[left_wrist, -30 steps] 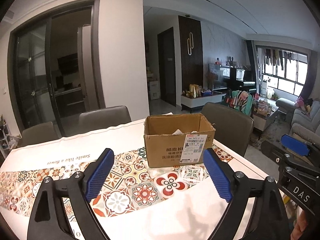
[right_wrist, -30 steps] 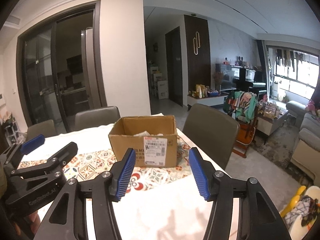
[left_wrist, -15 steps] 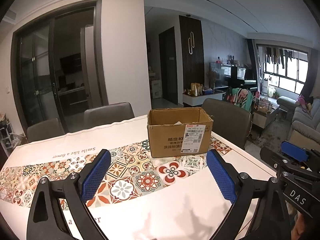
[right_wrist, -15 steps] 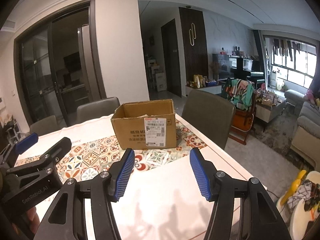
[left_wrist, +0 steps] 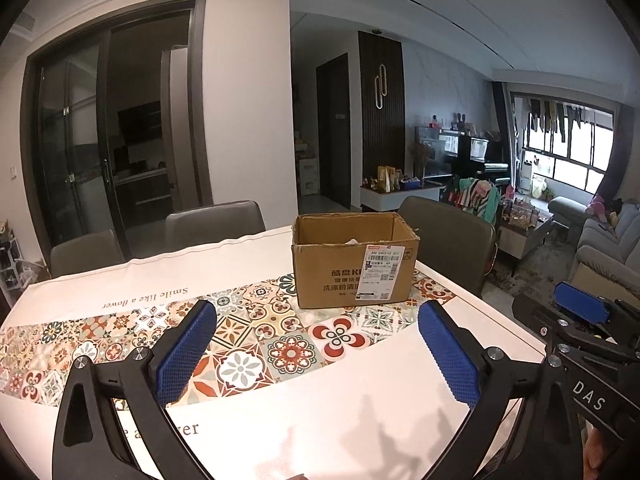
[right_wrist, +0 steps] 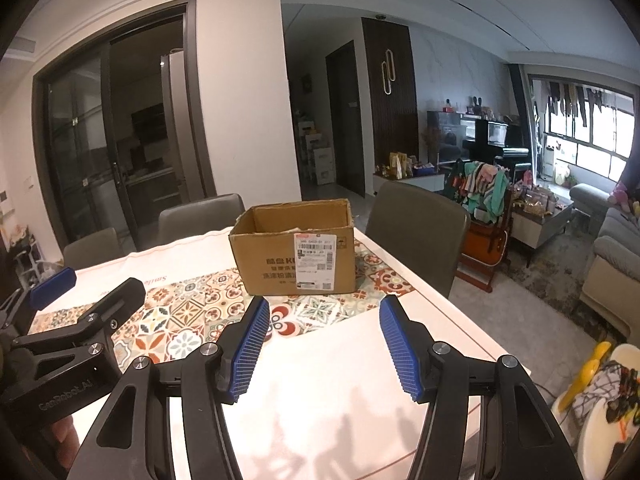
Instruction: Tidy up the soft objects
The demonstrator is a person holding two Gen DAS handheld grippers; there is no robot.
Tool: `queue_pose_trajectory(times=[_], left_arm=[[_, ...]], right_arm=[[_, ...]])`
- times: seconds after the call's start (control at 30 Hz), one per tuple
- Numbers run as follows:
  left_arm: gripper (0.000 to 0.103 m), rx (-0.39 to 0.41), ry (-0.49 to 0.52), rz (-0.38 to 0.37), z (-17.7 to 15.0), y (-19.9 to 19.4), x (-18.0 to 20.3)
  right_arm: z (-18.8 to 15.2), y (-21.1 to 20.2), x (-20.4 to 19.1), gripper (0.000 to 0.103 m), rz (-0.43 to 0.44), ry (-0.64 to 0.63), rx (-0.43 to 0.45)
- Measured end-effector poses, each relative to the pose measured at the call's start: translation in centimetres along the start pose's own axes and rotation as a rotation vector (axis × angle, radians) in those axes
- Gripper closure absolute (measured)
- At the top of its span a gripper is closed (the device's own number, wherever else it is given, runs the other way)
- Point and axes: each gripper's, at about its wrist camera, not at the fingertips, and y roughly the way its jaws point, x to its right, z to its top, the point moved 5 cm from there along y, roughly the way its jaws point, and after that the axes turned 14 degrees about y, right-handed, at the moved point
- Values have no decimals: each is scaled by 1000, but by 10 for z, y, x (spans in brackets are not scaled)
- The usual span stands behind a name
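Observation:
An open cardboard box [left_wrist: 352, 276] [right_wrist: 296, 256] with a white shipping label stands on the patterned tablecloth [left_wrist: 256, 344] at the table's far side. Something pale [left_wrist: 352, 242] shows just above its rim; I cannot tell what it is. My left gripper [left_wrist: 316, 312] hovers over the near part of the table, short of the box, its jaws opening wide with nothing between them. My right gripper [right_wrist: 326, 304] hangs beside it to the right, open and empty, also short of the box. No soft object lies on the table in either view.
Grey chairs [left_wrist: 216, 224] [right_wrist: 416, 224] stand along the table's far and right sides. The table's right edge [right_wrist: 472, 320] drops to the floor. Beyond it are a wooden chair draped with clothes [right_wrist: 484, 196], a sofa [right_wrist: 616, 248] and a high chair [right_wrist: 600, 400].
Both grippers have drawn back from the box, which looks smaller and farther away. The left gripper's jaws have spread a little wider.

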Motion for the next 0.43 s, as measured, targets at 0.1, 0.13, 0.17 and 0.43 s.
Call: queue_pose_trajectory(times=[0.1,0.13,0.17,0.43], left_arm=[[0,-2,-1,6,-1,0,-1],[0,-3,0,8,-1,0,-1],[0,-5,0,9,-1,0,-1],[0,-17,-1,5,-4,5,1]], right_arm=[[-2,-1,0,44,3,0,-1],[-2,0,0,44,3,0,-2],[-2,0,-1,44,3,0,-3],[-4,2,0,44,0,2,-13]])
